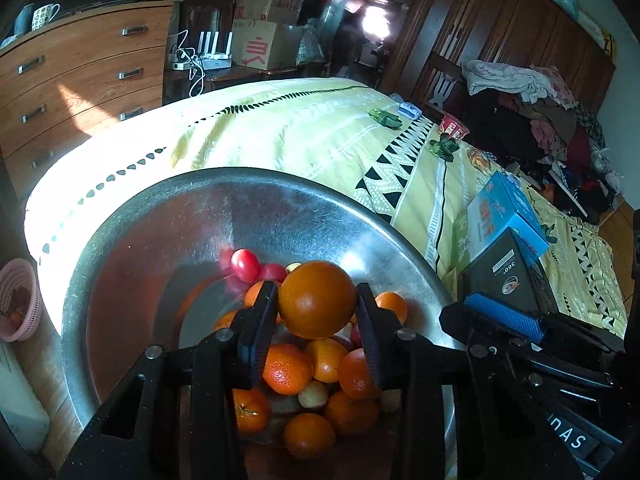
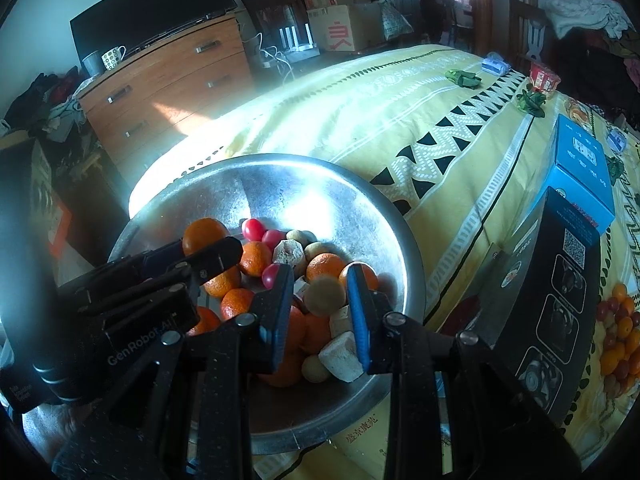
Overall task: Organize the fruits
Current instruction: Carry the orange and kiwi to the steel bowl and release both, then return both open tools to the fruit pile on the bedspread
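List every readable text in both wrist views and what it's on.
"GenRobot.AI": body of the left gripper.
"360°": black box, printed upside down.
"盛宗康光" (uncertain): strip under the metal basin.
Red characters on the cardboard box: not clearly readable.
Blue box print and the QR code area: too small.

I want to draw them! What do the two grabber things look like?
Both are black and angular, with silver rivets. The left hand-held gripper has black ribbed pads. The right hand-held gripper has blue pads. White letters "GenRobot.AI" mark the left one's side.
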The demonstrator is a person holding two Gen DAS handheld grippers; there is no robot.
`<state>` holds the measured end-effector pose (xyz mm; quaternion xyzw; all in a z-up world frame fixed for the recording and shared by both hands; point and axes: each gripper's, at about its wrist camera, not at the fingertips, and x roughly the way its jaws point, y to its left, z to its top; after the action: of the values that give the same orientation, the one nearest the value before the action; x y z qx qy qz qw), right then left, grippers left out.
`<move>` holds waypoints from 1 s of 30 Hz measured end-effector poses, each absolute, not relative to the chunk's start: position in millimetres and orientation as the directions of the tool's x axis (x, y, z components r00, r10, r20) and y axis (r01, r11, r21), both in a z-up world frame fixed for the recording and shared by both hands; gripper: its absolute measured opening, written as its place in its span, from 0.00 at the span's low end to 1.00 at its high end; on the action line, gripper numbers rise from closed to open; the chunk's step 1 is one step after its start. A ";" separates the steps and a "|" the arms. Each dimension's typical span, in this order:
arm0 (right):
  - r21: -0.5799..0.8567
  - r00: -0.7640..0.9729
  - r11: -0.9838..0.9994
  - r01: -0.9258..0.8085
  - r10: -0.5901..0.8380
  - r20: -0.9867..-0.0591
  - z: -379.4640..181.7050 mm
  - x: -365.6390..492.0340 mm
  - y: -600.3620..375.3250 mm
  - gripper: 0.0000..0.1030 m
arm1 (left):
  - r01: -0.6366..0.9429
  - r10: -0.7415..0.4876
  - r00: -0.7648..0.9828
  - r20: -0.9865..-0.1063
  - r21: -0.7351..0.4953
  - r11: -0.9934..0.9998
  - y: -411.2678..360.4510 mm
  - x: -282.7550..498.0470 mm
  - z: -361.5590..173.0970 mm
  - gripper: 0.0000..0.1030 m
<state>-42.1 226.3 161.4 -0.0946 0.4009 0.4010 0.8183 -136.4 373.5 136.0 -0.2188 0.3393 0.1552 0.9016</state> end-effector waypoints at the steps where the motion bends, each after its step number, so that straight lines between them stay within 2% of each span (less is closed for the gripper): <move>1: 0.166 0.355 0.660 -0.733 0.579 -0.734 160.6 -42.4 226.7 0.28 | -0.429 0.131 0.725 -0.676 -0.295 0.853 374.5 -137.0 136.8 0.62; 4: 0.171 0.354 0.663 -0.729 0.579 -0.734 160.2 -42.5 223.2 0.33 | -0.462 0.149 0.719 -0.679 -0.307 0.832 378.9 -139.9 138.1 0.78; 7: 0.173 0.366 0.669 -0.723 0.584 -0.724 164.6 -43.1 214.8 0.43 | -0.478 0.155 0.710 -0.687 -0.310 0.822 380.1 -141.0 138.6 0.79; 13: 0.158 0.415 0.659 -0.735 0.622 -0.664 193.1 -58.1 185.5 0.44 | -0.473 0.191 0.736 -0.649 -0.292 0.831 362.2 -145.1 163.1 0.79; 16: 0.144 0.460 0.665 -0.733 0.641 -0.615 211.2 -70.8 159.5 0.44 | -0.442 0.196 0.779 -0.596 -0.299 0.846 344.0 -149.6 183.7 0.79; 19: 0.084 0.537 0.677 -0.731 0.646 -0.543 224.7 -89.9 127.1 0.45 | -0.389 0.211 0.842 -0.497 -0.288 0.875 315.6 -159.9 210.1 0.79; 21: 0.045 0.597 0.697 -0.716 0.644 -0.479 228.0 -103.3 98.0 0.54 | -0.348 0.218 0.885 -0.412 -0.273 0.897 292.7 -167.8 230.6 0.80; 23: 0.035 0.646 0.729 -0.683 0.626 -0.438 223.3 -113.6 64.1 0.81 | -0.298 0.211 0.922 -0.325 -0.243 0.923 264.9 -173.3 247.5 0.84; 26: 0.062 0.666 0.778 -0.625 0.572 -0.479 202.9 -113.7 22.3 0.84 | -0.162 0.103 0.959 -0.264 -0.213 0.963 221.2 -168.5 263.8 0.92; 28: 0.116 0.627 0.795 -0.595 0.549 -0.553 183.4 -106.6 0.3 0.83 | -0.072 0.016 0.959 -0.282 -0.190 0.979 186.4 -156.4 264.9 0.96; 30: 0.155 0.598 0.825 -0.544 0.511 -0.618 162.0 -102.3 -26.7 0.83 | 0.014 -0.080 0.935 -0.346 -0.189 0.982 152.2 -138.4 256.3 0.96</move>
<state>-102.3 -26.7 162.0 -0.0248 0.3376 0.2952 0.8935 -138.4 152.2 256.3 -0.0920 0.1787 -0.0238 0.9793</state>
